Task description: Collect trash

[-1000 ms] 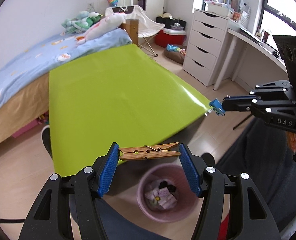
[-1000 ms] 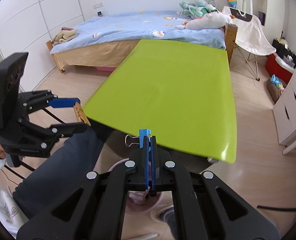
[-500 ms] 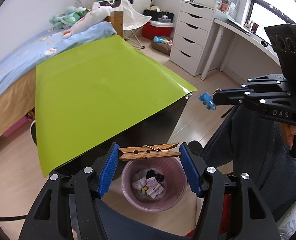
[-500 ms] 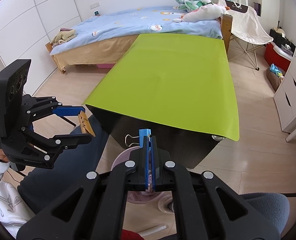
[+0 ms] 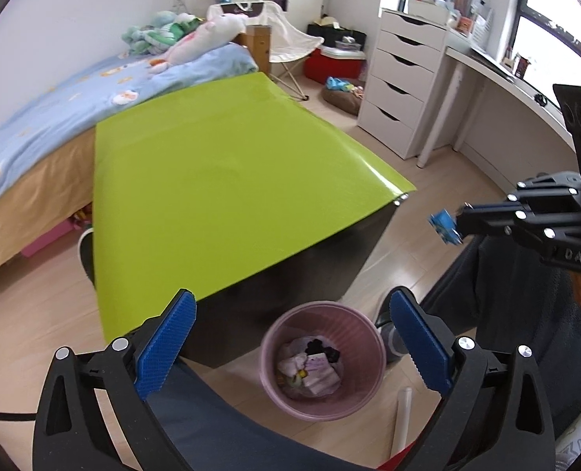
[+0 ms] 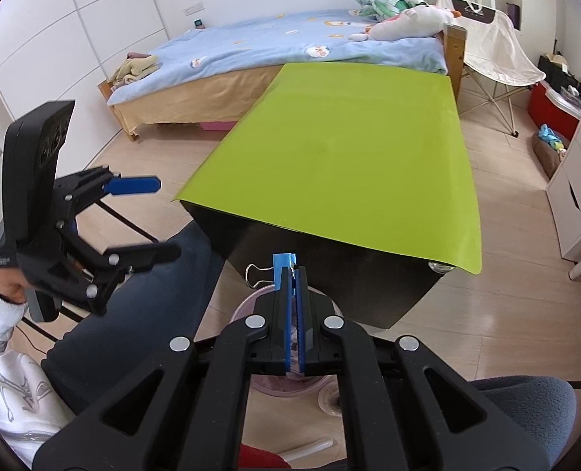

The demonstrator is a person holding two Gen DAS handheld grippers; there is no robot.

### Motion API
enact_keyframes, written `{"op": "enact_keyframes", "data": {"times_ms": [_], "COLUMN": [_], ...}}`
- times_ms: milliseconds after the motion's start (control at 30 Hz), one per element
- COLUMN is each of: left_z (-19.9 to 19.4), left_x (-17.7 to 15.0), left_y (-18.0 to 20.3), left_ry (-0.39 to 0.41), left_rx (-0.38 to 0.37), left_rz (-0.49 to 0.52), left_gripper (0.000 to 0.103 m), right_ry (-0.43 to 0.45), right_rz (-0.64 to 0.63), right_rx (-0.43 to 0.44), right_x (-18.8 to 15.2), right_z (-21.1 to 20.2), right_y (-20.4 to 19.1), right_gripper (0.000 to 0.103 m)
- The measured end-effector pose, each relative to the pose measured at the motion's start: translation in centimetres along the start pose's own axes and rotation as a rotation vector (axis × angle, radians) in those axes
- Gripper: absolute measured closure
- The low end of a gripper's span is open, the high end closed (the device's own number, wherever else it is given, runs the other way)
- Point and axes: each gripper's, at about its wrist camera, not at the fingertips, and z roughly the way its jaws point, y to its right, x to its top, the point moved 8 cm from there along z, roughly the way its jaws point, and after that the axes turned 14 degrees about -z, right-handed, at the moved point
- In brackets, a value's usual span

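Left hand-held gripper [image 5: 290, 347] in my left hand: jaws opening, spread wide, blue pads [image 5: 166, 343] with nothing between them, poised over the pink bin [image 5: 321, 359] on the floor. Inside the bin lie crumpled white papers and a dark scrap; I cannot make out a separate clothespin among them. Right hand-held gripper [image 6: 295, 274], in my right hand, is clenched on a blue binder clip [image 6: 283, 269], whose wire loop sticks out to the left of the pads; the rim of the bin shows just below and behind its fingers in the right wrist view. Seen from the left wrist view, the same gripper [image 5: 445, 227] enters from the right, the clip [image 5: 443, 227] at its tip, beside the corner of the surface and higher in the frame than the bin. Green surface [image 5: 219, 196] with a dark side panel stands just behind the bin; its top is bare. Behind it, a bed [image 6: 274, 49] with a blue cover and plush toys. My dark trouser legs frame the bin on both sides.
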Motion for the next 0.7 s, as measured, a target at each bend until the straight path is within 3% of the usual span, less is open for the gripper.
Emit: {"op": "enact_keyframes", "data": {"times_ms": [200, 233, 267, 333, 367, 700], "left_z": [-1.1, -1.1, -1.2, -1.2, -1.2, -0.9], "left_x": [0.7, 0.7, 0.8, 0.7, 0.7, 0.4], "left_y": [-1.6, -1.7, -2.0, -2.2, -2.2, -2.4], "left_ry": [0.024, 0.025, 0.026, 0.026, 0.026, 0.01], "left_rx": [0.019, 0.021, 0.024, 0.03, 0.029, 0.026], "left_rz": [-0.033, -0.036, -0.039, -0.044, -0.045, -0.054], "left_gripper": [0.008, 0.008, 0.008, 0.008, 0.008, 0.008], "right_ry": [-0.009, -0.013, -0.013, 0.016, 0.028, -0.011], "right_rz": [-0.025, -0.025, -0.022, 0.006, 0.013, 0.043], "right_rx": [0.056, 0.053, 0.052, 0.052, 0.048, -0.012], "right_x": [0.4, 0.4, 0.4, 0.5, 0.6, 0.3], "right_z": [0.9, 1.1, 1.2, 0.9, 0.7, 1.0], "right_y": [-1.2, -1.3, -1.2, -1.0, -0.9, 0.3], "right_gripper": [0.098, 0.088, 0.059, 0.021, 0.015, 0.003]}}
